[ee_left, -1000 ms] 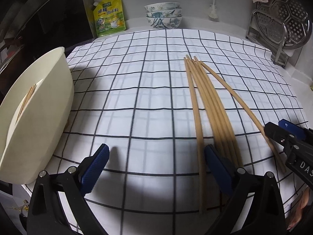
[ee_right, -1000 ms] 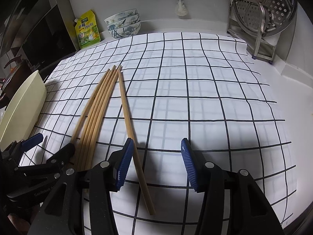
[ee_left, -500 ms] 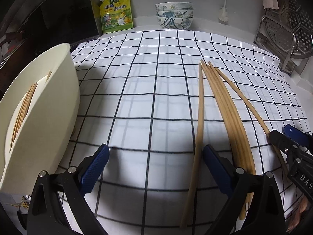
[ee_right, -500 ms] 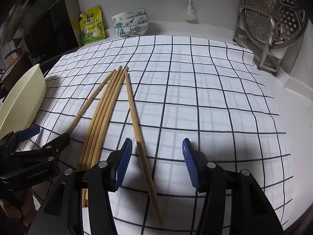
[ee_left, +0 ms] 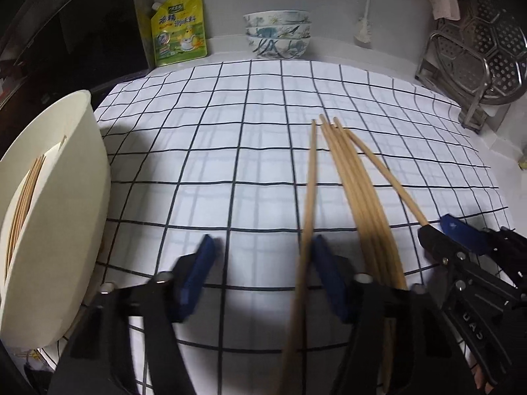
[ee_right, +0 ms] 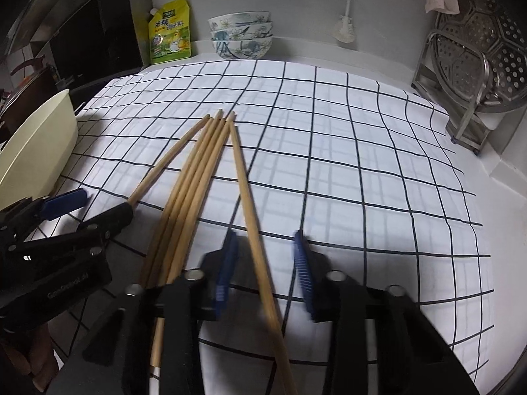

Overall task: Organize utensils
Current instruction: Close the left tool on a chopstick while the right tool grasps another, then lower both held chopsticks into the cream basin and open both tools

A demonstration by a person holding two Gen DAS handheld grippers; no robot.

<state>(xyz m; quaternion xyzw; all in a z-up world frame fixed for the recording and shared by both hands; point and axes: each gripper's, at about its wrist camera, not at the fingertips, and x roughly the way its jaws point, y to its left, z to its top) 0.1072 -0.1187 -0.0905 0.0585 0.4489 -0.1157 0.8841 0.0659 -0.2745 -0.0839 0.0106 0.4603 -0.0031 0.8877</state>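
Both pairs of jaws stand partly open and grip nothing. In the left wrist view the left gripper [ee_left: 260, 276] sits at lower centre, its blue pads blurred, with the leftmost chopstick [ee_left: 308, 204] running down just inside its right-hand pad. In the right wrist view the right gripper [ee_right: 265, 270] brackets the rightmost chopstick [ee_right: 245, 184], which passes between the pads nearer the left one; whether either pad touches wood cannot be told through the blur.

Six chopsticks lie on the checked cloth [ee_right: 362, 171], tips gathered at mid-frame and the near ends fanning toward the bottom edge. A tight bundle of four [ee_right: 197, 177] sits between the two strays, its near ends slipping under the grippers' black arms.

At the far left of the left view the cream holder [ee_left: 82, 197] leans with more chopsticks [ee_left: 24, 194] already inside, so the sorting looks part done. Stacked bowls [ee_left: 277, 34] and a yellow pouch [ee_left: 178, 29] stand at upper centre against the wall, a steamer rack [ee_left: 474, 56] at upper right.

The step in hand seems to be picking up a stray in each gripper. To do it well, centre each stick between the pads before closing, keep the pads low against the cloth so the thin stick cannot roll out, and grip close to the thick end without nudging the bundle.
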